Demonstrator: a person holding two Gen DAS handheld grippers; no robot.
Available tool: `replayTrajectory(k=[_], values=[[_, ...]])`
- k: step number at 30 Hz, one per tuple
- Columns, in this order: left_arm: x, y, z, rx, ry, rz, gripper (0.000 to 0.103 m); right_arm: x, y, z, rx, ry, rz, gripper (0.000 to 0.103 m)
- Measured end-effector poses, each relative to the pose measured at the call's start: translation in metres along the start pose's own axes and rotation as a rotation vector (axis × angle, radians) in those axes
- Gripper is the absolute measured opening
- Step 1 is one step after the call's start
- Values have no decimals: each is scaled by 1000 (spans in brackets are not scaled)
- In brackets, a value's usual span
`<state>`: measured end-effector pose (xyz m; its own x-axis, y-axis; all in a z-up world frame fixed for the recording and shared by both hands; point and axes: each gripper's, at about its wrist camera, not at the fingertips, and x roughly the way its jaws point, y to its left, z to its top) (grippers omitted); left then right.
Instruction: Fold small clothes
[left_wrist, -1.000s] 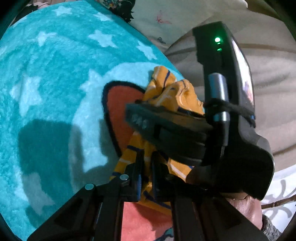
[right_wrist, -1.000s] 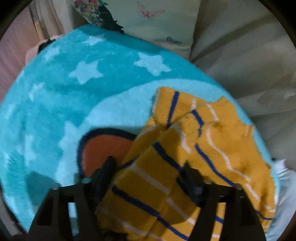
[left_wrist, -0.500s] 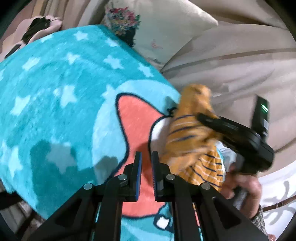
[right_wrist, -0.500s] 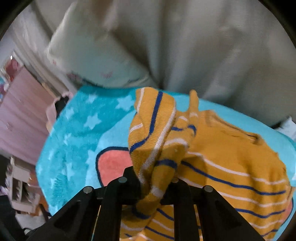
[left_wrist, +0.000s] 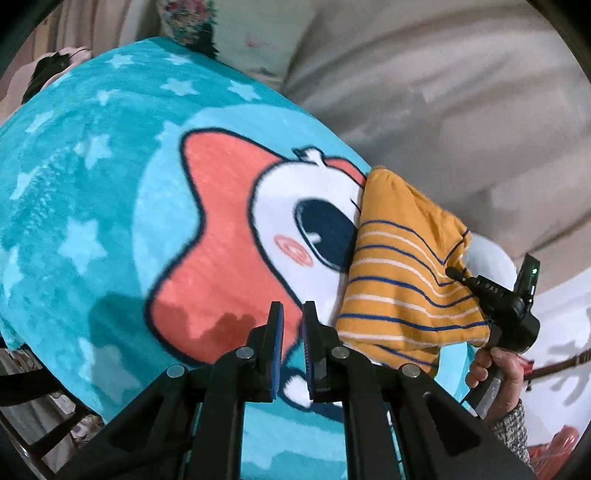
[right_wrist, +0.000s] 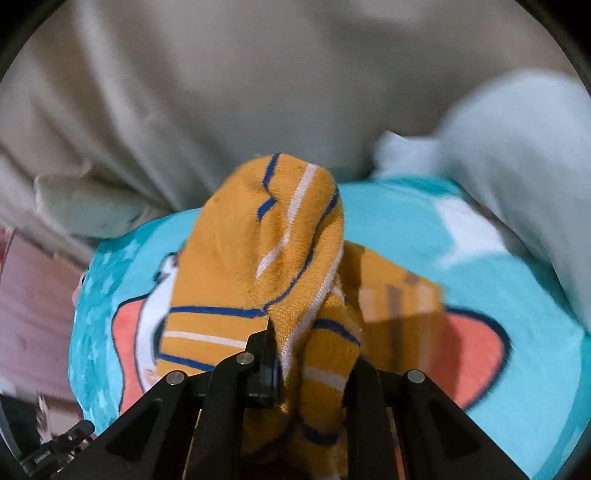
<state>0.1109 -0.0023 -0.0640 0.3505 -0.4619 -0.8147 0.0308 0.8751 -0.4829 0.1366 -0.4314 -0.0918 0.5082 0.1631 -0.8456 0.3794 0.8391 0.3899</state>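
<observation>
R gripper clamps striped shirt, L gripper nearly closed w/ nothing; label "DAS"?

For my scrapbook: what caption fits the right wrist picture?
Right gripper lifts a bunched yellow striped garment above the turquoise cartoon blanket.

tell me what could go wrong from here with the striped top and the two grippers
1. Only the right gripper holds the yellow striped top, by a bunched wad of cloth; the rest hangs loose, so the fold may collapse or land crooked.
2. The left gripper is nearly shut with nothing in it, off to the side over the teal blanket; it cannot steady the far edge.
3. The top sits near the blanket's edge beside the beige bedding and could slide off it.
</observation>
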Motion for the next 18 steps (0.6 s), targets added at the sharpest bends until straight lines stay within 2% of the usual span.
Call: replayTrajectory(k=[4,6,9,10,12,14,16,18], values=[[9,-17,-10,41,30,12,8,4,-34,-14,45,26,19,14],[11,-24,-15,62,41,20,8,4,-37,-20,41,21,19,15],[11,-31,-17,80,43,25,9,-8,-41,-20,39,14,16,24],[11,-32,-18,88,40,28,11,-13,-42,-21,50,2,-6,29],[10,-34,-19,100,32,37,14,-36,-39,-22,51,-62,-82,30],[12,-35,-20,100,34,43,15,-63,-28,-22,26,-151,-112,30],[17,-36,-21,93,54,40,15,-79,-13,-26,-7,-203,-69,30],[21,-40,-22,94,72,38,16,-73,9,-32,-67,-169,20,30]])
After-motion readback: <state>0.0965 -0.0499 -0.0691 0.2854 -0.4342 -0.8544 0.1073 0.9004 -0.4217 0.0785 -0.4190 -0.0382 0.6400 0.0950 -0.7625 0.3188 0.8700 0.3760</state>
